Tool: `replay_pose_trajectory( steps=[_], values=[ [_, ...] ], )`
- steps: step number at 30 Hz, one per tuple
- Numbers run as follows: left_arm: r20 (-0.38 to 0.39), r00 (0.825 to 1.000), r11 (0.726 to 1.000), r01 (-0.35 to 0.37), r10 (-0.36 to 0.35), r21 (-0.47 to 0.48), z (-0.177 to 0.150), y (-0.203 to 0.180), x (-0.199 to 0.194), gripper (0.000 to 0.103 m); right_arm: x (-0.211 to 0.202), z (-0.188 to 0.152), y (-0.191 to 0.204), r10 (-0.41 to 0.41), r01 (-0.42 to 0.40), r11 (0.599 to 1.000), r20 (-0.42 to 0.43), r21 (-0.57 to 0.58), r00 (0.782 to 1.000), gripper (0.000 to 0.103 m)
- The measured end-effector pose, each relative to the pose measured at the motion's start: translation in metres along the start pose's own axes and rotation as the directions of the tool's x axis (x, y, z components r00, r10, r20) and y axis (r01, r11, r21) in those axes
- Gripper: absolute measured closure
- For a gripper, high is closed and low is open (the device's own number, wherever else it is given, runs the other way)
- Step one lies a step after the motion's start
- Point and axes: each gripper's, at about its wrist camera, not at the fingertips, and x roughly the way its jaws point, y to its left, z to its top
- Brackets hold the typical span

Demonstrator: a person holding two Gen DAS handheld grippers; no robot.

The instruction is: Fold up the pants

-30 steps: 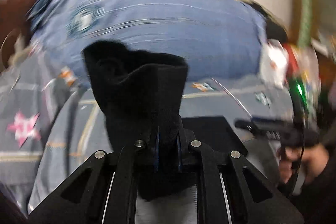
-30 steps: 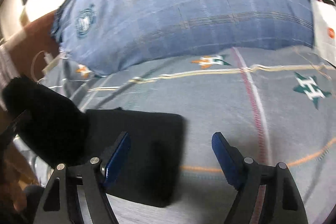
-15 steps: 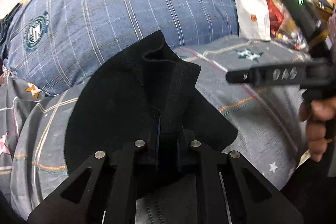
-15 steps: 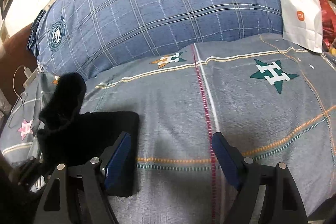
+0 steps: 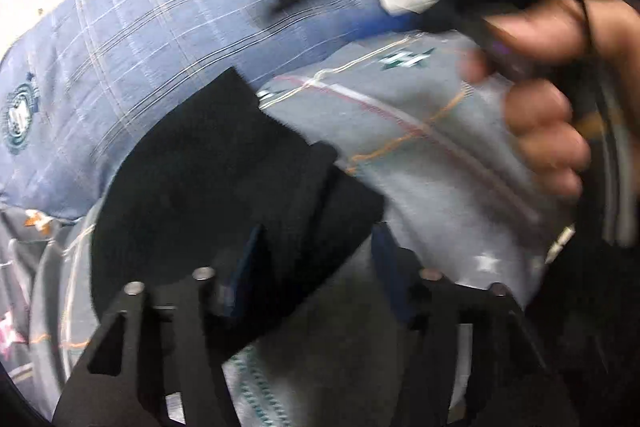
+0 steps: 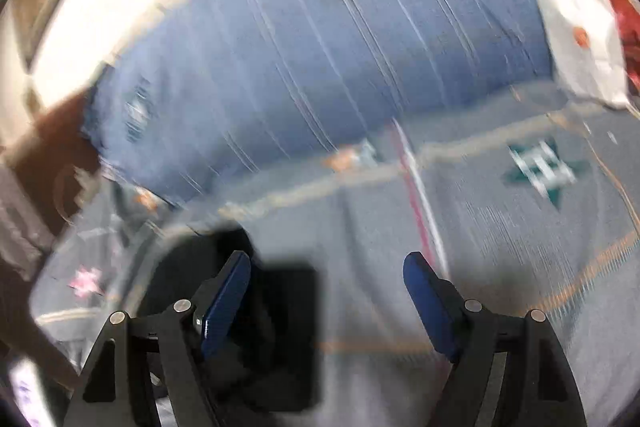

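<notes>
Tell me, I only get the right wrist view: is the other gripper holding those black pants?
Observer: No. The left gripper has its jaws apart, and the black pants lie between its fingers, unpinched.
Visitor: Which way do the pants stretch from there?
Observer: Away from it, with one corner pointing toward the blue plaid pillow.
Visitor: Can you see the person at all?
Observer: Only the right hand, wrapped round the handle of the right gripper, above the grey bedspread.

bedroom: plaid pillow (image 6: 320,59), bedsheet (image 6: 500,247) (star print)
</notes>
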Motion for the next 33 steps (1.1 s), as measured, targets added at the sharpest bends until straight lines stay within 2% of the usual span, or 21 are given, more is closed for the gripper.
replay_pose_trajectory(
  steps=[1,2,3,4,5,8,10,11,12,13,16,18,20,21,22,24,26,28,29,32,33],
  values=[
    [0.001,1.000,1.000,0.012,-0.012,0.009,0.000,-0.002,0.000,0.044,-0.002,0.008,0.011,0.141,-0.140,0.989,0.016,-0.054,0.990,0.025],
    [-0.003,1.000,1.000,0.017,-0.017,0.012,0.000,-0.004,0.001,0.044,-0.003,0.014,0.024,0.289,-0.286,0.951,0.008,-0.119,0.957,0.025],
    [-0.010,1.000,1.000,0.022,-0.022,0.005,-0.001,-0.003,0.003,0.044,-0.002,0.016,0.036,0.395,-0.392,0.903,-0.018,-0.174,0.919,0.025],
    [-0.015,0.999,0.999,0.033,-0.033,-0.006,-0.001,-0.002,0.004,0.044,0.003,0.017,0.046,0.473,-0.475,0.853,-0.063,-0.217,0.879,0.026],
    [-0.018,0.998,0.998,0.057,-0.057,-0.020,-0.002,-0.001,0.003,0.044,0.017,0.017,0.059,0.489,-0.502,0.829,-0.117,-0.247,0.864,0.027],
    [-0.029,0.994,0.993,0.105,-0.106,-0.045,-0.001,0.002,-0.003,0.045,0.064,0.007,0.074,0.348,-0.417,0.855,-0.253,-0.309,0.903,0.028],
    [-0.030,0.985,0.982,0.164,-0.168,-0.097,-0.004,0.009,-0.018,0.045,0.088,-0.007,0.073,0.201,-0.341,0.862,-0.364,-0.376,0.909,0.030],
    [-0.019,0.978,0.970,0.203,-0.208,-0.136,-0.006,0.015,-0.029,0.045,0.101,-0.024,0.070,0.075,-0.287,0.853,-0.441,-0.437,0.894,0.030],
    [0.005,0.970,0.952,0.239,-0.243,-0.191,-0.008,0.024,-0.043,0.045,0.106,-0.038,0.065,-0.004,-0.257,0.836,-0.474,-0.485,0.880,0.029],
    [0.036,0.965,0.933,0.259,-0.258,-0.249,-0.011,0.035,-0.054,0.045,0.097,-0.043,0.061,0.013,-0.250,0.827,-0.427,-0.504,0.904,0.029],
    [0.130,0.974,0.865,0.225,-0.186,-0.449,-0.017,0.079,-0.077,0.045,0.083,-0.044,0.059,-0.004,-0.236,0.836,-0.436,-0.496,0.900,0.029],
    [0.151,0.985,0.782,0.159,-0.084,-0.602,-0.020,0.118,-0.079,0.045,0.077,-0.047,0.052,0.000,-0.224,0.860,-0.438,-0.459,0.899,0.028],
    [0.115,0.993,0.706,0.087,-0.008,-0.703,-0.021,0.151,-0.070,0.045,0.075,-0.049,0.047,0.008,-0.228,0.871,-0.451,-0.436,0.892,0.028],
    [0.089,0.996,0.657,0.059,0.013,-0.752,-0.022,0.168,-0.059,0.045,0.077,-0.048,0.044,0.013,-0.229,0.877,-0.455,-0.423,0.890,0.027],
    [0.079,0.997,0.605,0.060,0.006,-0.794,-0.024,0.181,-0.047,0.045,0.079,-0.049,0.042,0.017,-0.229,0.883,-0.458,-0.410,0.889,0.026],
    [0.043,0.996,0.534,0.078,-0.077,-0.842,-0.024,0.198,-0.010,0.045,0.081,-0.048,0.037,0.017,-0.225,0.887,-0.457,-0.403,0.889,0.026],
    [-0.013,0.988,0.517,0.069,-0.153,-0.853,-0.025,0.198,0.020,0.044,0.079,-0.050,0.035,0.018,-0.222,0.887,-0.451,-0.404,0.893,0.025],
    [-0.091,0.980,0.529,0.017,-0.178,-0.848,-0.026,0.194,0.043,0.043,0.078,-0.050,0.032,0.020,-0.221,0.888,-0.445,-0.404,0.895,0.024],
    [-0.080,0.984,0.535,0.019,-0.160,-0.845,-0.023,0.194,0.046,0.043,0.077,-0.051,0.032,0.022,-0.220,0.888,-0.441,-0.403,0.897,0.023],
    [-0.108,0.984,0.586,-0.003,-0.144,-0.810,-0.013,0.194,0.049,0.043,0.072,-0.047,0.031,0.025,-0.226,0.885,-0.443,-0.408,0.896,0.024],
    [-0.105,0.984,0.584,-0.001,-0.144,-0.812,-0.015,0.194,0.049,0.043,0.070,-0.043,0.030,0.035,-0.234,0.884,-0.442,-0.406,0.896,0.024]
  ],
)
